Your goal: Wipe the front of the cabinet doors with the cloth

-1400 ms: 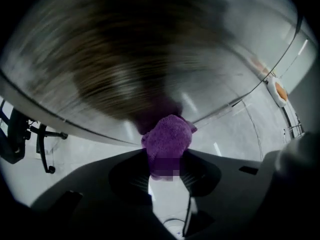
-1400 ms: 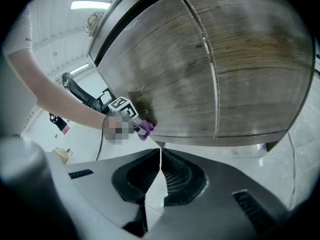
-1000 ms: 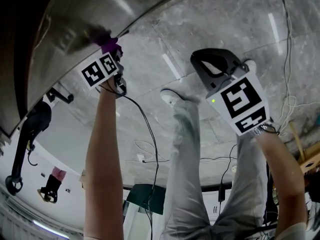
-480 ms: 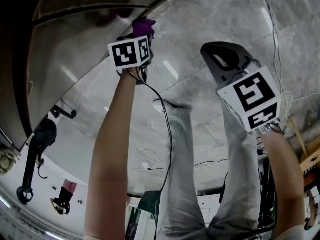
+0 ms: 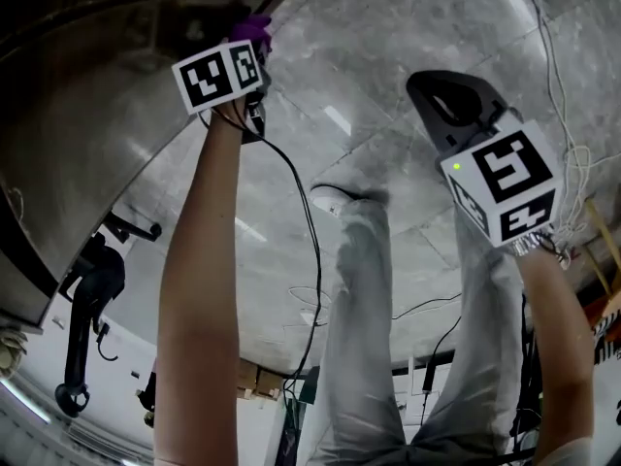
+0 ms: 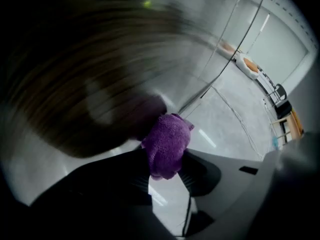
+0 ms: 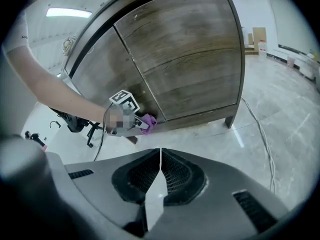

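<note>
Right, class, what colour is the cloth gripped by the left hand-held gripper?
Purple. The cloth shows best in the left gripper view.

The cloth (image 6: 167,144) is showing a bright purple. The cabinet doors (image 7: 185,59) are showing a brown wood grain with darker streaks. The floor (image 5: 408,47) is looking grey and marbled. The left gripper (image 6: 167,166) and the right gripper (image 7: 160,156) are showing grey bodies, and their cubes (image 5: 221,74) are carrying black squares on white. The trousers (image 5: 369,357) are looking light grey.
</note>
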